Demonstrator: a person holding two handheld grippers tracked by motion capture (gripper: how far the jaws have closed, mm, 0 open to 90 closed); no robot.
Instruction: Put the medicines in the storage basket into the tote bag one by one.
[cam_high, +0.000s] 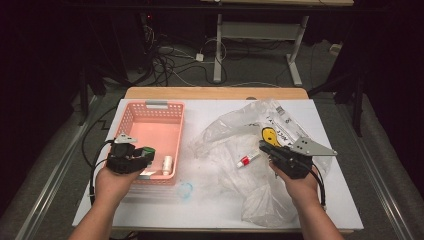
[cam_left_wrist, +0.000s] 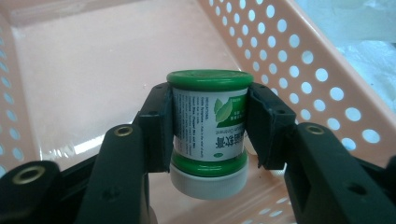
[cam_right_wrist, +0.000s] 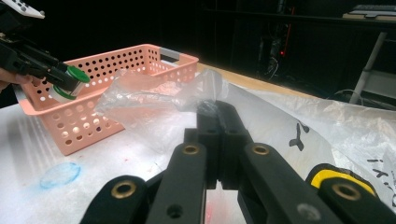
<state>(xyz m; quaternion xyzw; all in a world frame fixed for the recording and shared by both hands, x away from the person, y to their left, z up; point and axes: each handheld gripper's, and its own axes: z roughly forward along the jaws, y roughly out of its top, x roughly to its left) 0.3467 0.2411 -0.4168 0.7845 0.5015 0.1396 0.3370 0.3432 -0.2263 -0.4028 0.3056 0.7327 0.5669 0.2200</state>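
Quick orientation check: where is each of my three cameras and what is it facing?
High view: above the person's side, facing the table; forearms, both claws.
Left gripper view: on the left claw, facing the pink basket, clamping a green jar.
Right gripper view: on the right claw, pinching the plastic bag.
Shared: basket, jar.

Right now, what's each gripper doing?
Left gripper: closed on the green-capped jar, over the pink basket.
Right gripper: closed, pinching the clear plastic bag.
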